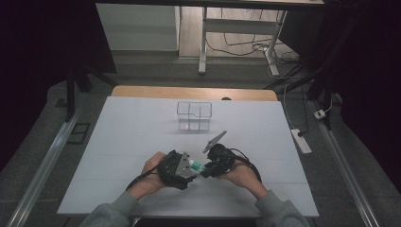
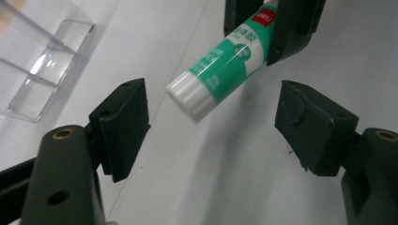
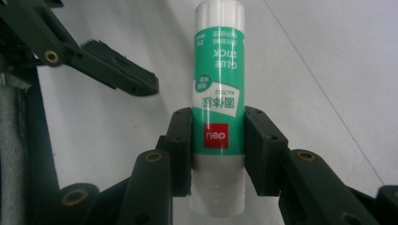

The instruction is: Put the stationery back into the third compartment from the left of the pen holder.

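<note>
Green-and-white, the one glue stick (image 3: 218,112) sits clamped in the right gripper (image 3: 218,154), just above the near middle of the white table (image 1: 118,142), its capped end pointing left at the left gripper (image 2: 211,126). That gripper's jaws stand wide apart around the cap, touching nothing. This looks like a handover or cap pull; next, the left jaws would need to close squarely on the cap. One clear acrylic organiser (image 1: 194,116) waits farther off. Two grippers, one stick, one organiser.
</note>
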The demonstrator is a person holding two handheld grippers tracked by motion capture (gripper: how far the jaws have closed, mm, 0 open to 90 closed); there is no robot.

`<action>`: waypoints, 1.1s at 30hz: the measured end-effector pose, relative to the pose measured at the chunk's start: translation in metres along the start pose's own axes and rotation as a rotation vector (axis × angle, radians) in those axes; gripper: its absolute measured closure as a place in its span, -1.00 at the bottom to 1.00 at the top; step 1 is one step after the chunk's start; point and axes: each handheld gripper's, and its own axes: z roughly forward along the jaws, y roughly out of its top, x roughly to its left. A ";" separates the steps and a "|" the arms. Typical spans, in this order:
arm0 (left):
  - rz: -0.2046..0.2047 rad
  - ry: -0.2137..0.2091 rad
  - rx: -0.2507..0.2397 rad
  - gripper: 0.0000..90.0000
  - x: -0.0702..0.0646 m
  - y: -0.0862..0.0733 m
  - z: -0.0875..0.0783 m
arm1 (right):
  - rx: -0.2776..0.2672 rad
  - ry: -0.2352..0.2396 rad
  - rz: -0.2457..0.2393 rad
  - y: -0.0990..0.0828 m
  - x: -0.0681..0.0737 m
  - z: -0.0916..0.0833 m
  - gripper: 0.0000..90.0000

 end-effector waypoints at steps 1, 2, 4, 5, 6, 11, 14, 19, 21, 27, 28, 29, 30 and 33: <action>0.010 -0.002 0.004 -0.41 -0.001 0.000 0.001 | 0.002 0.002 -0.006 0.000 0.001 0.001 0.45; 0.023 -0.004 0.008 -0.40 -0.001 0.001 0.002 | 0.008 0.005 -0.005 0.001 0.001 0.001 0.45; 0.047 -0.014 0.010 -0.36 -0.003 0.002 0.003 | 0.012 0.016 -0.021 0.001 0.002 0.002 0.45; 0.058 -0.016 0.012 -0.35 -0.004 0.002 0.003 | 0.016 0.021 -0.025 0.002 0.002 0.003 0.45; 0.066 -0.015 0.014 -0.34 -0.005 0.003 0.004 | 0.018 0.026 -0.029 0.002 0.002 0.003 0.45; 0.112 -0.007 0.021 -0.19 -0.007 0.004 0.006 | 0.021 0.046 -0.040 0.002 0.003 0.003 0.45; 0.139 0.011 0.037 -0.09 -0.008 0.005 0.007 | 0.016 0.060 -0.039 0.002 0.002 0.002 0.45; 0.167 0.025 0.051 0.05 -0.010 0.005 0.009 | -0.002 0.092 -0.035 0.002 0.001 -0.001 0.45; 0.171 0.021 0.056 0.12 -0.010 0.005 0.010 | -0.007 0.095 -0.034 0.002 0.001 -0.003 0.45; 0.180 -0.052 0.056 0.41 -0.011 0.003 0.009 | -0.082 0.119 -0.012 0.002 0.001 -0.014 0.44; 0.190 -0.061 0.066 0.43 -0.009 0.004 0.008 | -0.096 0.126 -0.008 0.002 0.000 -0.016 0.43; 0.166 -0.069 0.051 0.44 -0.010 0.003 0.008 | -0.107 0.127 -0.007 0.002 0.000 -0.017 0.42; 0.156 -0.069 0.050 0.44 -0.009 0.003 0.007 | -0.118 0.122 -0.016 0.001 0.000 -0.017 0.39; 0.119 -0.055 0.045 0.45 -0.003 0.000 0.006 | -0.162 0.077 -0.013 0.000 0.001 -0.022 0.22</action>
